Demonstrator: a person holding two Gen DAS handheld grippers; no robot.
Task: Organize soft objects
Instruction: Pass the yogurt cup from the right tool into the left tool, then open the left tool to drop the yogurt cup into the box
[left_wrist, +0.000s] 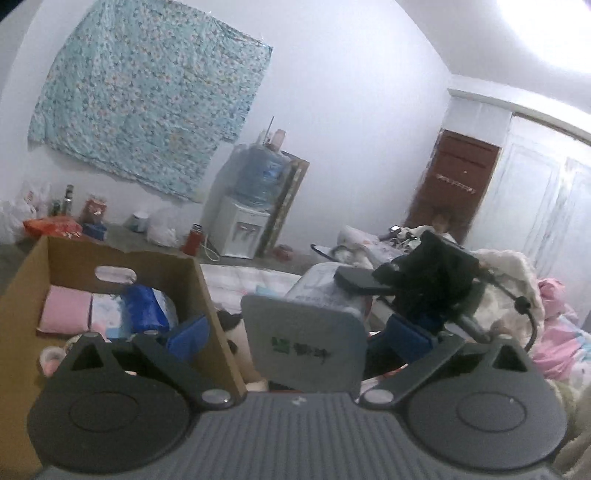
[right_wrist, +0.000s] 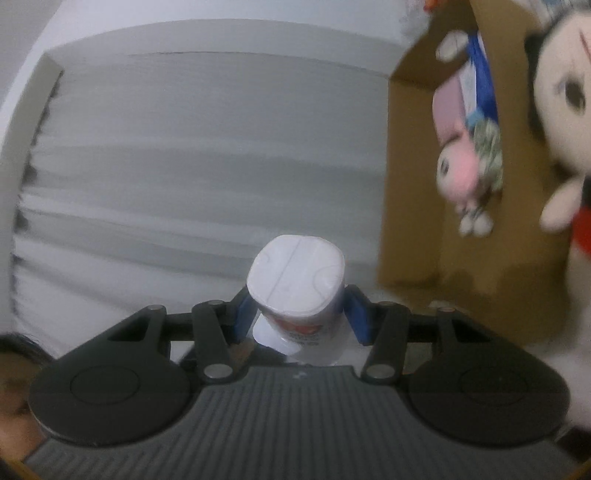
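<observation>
One cardboard box (left_wrist: 122, 258) at the near left holds one pink folded cloth (left_wrist: 66, 308), one pale tissue pack (left_wrist: 107, 310) and one blue packet (left_wrist: 142, 308). Far back stand one water dispenser (left_wrist: 242, 230) with one big bottle (left_wrist: 262, 177), and one red flask (left_wrist: 192, 240). The right wrist view shows two plush toys: one small pink (right_wrist: 460, 173), one big-headed (right_wrist: 565, 96). One white pack (right_wrist: 295, 273) sits in the middle.

Frame edge crops the blurred plush doll (right_wrist: 561, 122).

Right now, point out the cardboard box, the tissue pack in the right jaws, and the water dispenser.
cardboard box (left_wrist: 218, 317): left wrist view, right side wall.
tissue pack (right_wrist: 295, 273): right wrist view, white end face.
water dispenser (left_wrist: 242, 229): left wrist view, white front panel.
</observation>
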